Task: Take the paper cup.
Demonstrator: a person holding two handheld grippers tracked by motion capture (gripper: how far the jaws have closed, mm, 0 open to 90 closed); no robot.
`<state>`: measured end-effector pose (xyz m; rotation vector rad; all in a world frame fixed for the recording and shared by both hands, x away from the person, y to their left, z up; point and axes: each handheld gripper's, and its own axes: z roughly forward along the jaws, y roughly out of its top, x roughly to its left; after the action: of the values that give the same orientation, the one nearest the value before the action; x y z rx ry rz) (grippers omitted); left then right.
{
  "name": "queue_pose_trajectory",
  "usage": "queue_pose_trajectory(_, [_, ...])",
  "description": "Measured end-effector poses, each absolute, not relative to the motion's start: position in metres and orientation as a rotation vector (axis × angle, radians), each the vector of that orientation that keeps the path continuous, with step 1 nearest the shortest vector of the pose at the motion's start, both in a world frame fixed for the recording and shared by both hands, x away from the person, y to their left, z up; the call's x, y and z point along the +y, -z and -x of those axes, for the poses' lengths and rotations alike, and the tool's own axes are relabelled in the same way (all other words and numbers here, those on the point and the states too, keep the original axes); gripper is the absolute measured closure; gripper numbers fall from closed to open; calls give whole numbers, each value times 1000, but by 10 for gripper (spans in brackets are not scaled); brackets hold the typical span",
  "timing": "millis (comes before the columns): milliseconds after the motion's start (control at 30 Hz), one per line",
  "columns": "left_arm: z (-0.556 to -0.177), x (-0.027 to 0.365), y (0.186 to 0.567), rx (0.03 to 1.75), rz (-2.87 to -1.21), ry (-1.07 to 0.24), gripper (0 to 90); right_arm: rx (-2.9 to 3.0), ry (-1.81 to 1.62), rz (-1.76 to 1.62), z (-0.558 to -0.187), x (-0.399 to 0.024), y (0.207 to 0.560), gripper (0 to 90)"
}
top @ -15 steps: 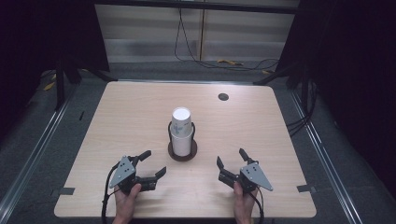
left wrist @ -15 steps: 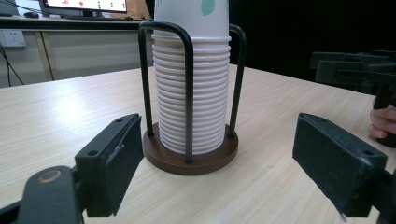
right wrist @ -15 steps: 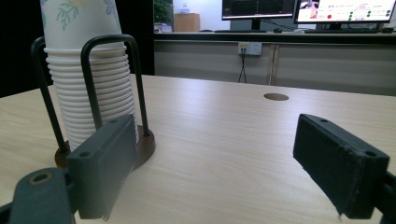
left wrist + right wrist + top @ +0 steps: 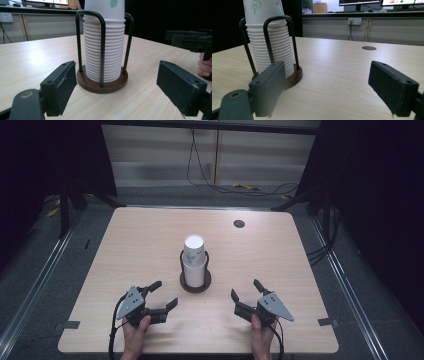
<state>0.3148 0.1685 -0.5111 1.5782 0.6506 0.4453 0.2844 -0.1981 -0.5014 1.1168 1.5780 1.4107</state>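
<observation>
We hold both tongs, left [image 4: 159, 296] and right [image 4: 246, 299], wide open and empty at lower frame, flanking the cups [image 4: 194, 260] for reach.

A dark round spot, perhaps a cable hole [image 4: 239, 224], marks the wooden table [image 4: 135, 250].

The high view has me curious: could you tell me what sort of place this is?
Probably a lab or office recording station: a bare wooden table ringed by black curtains, loose cables on the floor, and computer monitors on a desk behind.

One cup stack [image 4: 194, 258] (in one holder [image 4: 195, 283]), two grippers, one table [image 4: 280, 265]
</observation>
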Motion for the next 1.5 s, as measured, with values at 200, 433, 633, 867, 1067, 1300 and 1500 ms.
queue_pose_trajectory(200, [-315,168,511,650,-1583,-442,161,1640,-1439,-1128,-286,-198,501,151])
queue_pose_trajectory(433, [-315,169,511,635,-1591,-442,161,1754,-1484,-1100,-292,-191,499,130])
queue_pose_trajectory(633, [-316,170,511,634,-1583,-432,159,1786,-1512,-1072,-299,-184,487,139])
queue_pose_trajectory(867, [-315,169,511,639,-1579,-434,159,1838,-1532,-1029,-307,-176,471,153])
queue_pose_trajectory(1067, [-315,169,511,638,-1578,-434,164,1862,-1575,-1013,-316,-171,459,169])
queue_pose_trajectory(1300, [-315,169,511,640,-1577,-435,164,1874,-1591,-983,-325,-166,449,181])
queue_pose_trajectory(1500, [-315,169,511,640,-1577,-435,164,1920,-1608,-959,-333,-163,440,189])
